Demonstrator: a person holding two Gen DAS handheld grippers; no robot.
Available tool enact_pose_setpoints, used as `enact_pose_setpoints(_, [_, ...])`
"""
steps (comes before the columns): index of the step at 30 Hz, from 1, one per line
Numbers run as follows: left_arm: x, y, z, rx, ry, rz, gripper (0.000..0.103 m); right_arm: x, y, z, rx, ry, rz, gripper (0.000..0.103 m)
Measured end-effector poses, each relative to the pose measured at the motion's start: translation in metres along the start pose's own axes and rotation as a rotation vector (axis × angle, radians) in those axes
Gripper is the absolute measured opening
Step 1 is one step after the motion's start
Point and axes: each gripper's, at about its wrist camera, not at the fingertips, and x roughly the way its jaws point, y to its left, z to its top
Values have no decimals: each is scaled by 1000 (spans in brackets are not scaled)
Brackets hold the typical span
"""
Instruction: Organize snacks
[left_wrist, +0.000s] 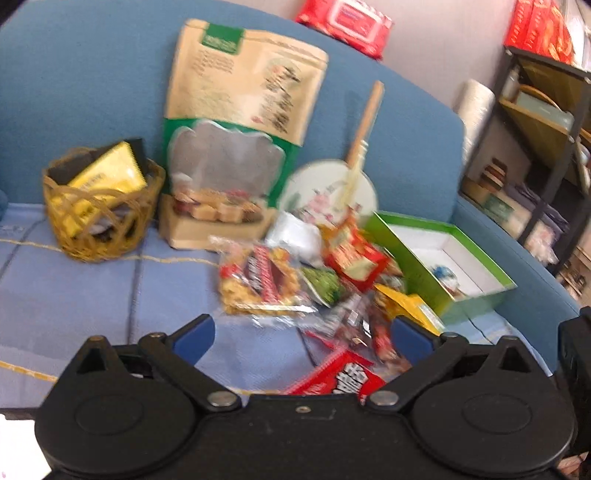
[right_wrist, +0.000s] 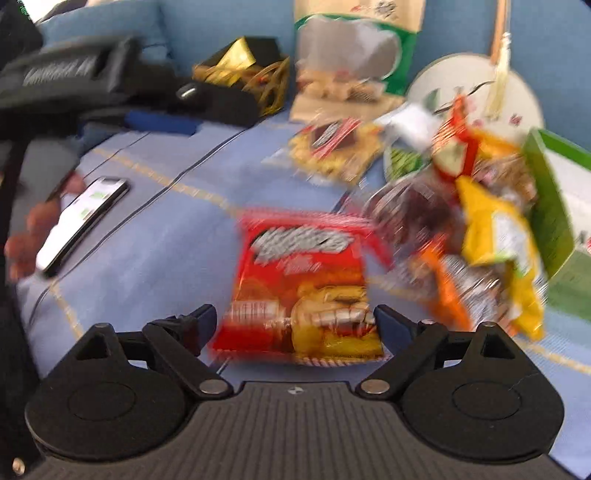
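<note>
Showing only from the right tool (right_wrist: 293, 325) — a black smartphone (right_wrist: 83, 225) lying on the sofa; both tools gaping wide, left tool (left_wrist: 301, 338) too, nothing clamped.

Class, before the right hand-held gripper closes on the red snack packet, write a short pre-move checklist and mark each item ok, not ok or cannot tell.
1. Right hand-held gripper open: ok, jaws spread wide.
2. Red crinkly snack packet between its fingers: ok, its lower edge lies in the gap.
3. Packet free of the mixed snack pile: cannot tell, blur hides the edges.
4. Green cardboard box open to receive: ok, lid off, mostly bare inside.
5. Left hand-held gripper empty: ok, open, holding nothing.
6. Black smartphone out of the way: ok, far left.
</note>
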Motion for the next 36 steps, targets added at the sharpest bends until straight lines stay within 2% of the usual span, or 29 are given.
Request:
enact_pose_setpoints(4, [7, -10, -12, 17, 88, -57, 103, -17, -7, -14, 24, -18, -9, 103])
enact_pose_setpoints(6, [6, -7, -22, -49, 158, -96, 103, -22, -12, -14, 42, -23, -4, 103])
enact_pose_setpoints(9, [3, -2, -38, -188, 219, -173, 103, -22, -13, -15, 14, -21, 15, 103])
enact_pose_setpoints(12, [7, -9, -43, -243, 241, -158, 103, -18, -8, -19, -18, -20, 9, 103])
enact_pose_setpoints(17, [35, -28, -43, -235, 286, -143, 102, -18, -10, -22, -2, -32, -5, 103])
enact_pose_setpoints(18, [42, -32, -44, -219, 282, -127, 97, -16, -10, -22, 2, -33, -12, 103])
enact_pose_setpoints(19, [44, -36, -44, -197, 267, -106, 74, -16, -10, -22, 6, -33, -21, 103])
enact_pose_setpoints(20, [47, -40, -43, -181, 263, -89, 17, -18, -9, -22, 4, -43, -24, 103])
enact_pose_setpoints(24, [45, -44, -37, -230, 250, -117, 16, -31, -13, -20, 1, -77, -72, 103])
enact_pose_setpoints(26, [40, -53, -30, -205, 219, -135, 14, -45, -20, -17, 18, -107, -79, 103])
enact_pose_setpoints(30, [32, -83, 2, -139, 131, -191, 14, -78, -31, -2, -10, -201, -151, 103])
enact_pose_setpoints(36, [54, -131, 53, -63, 45, -289, 14, -116, -76, 21, -15, -321, -261, 103])
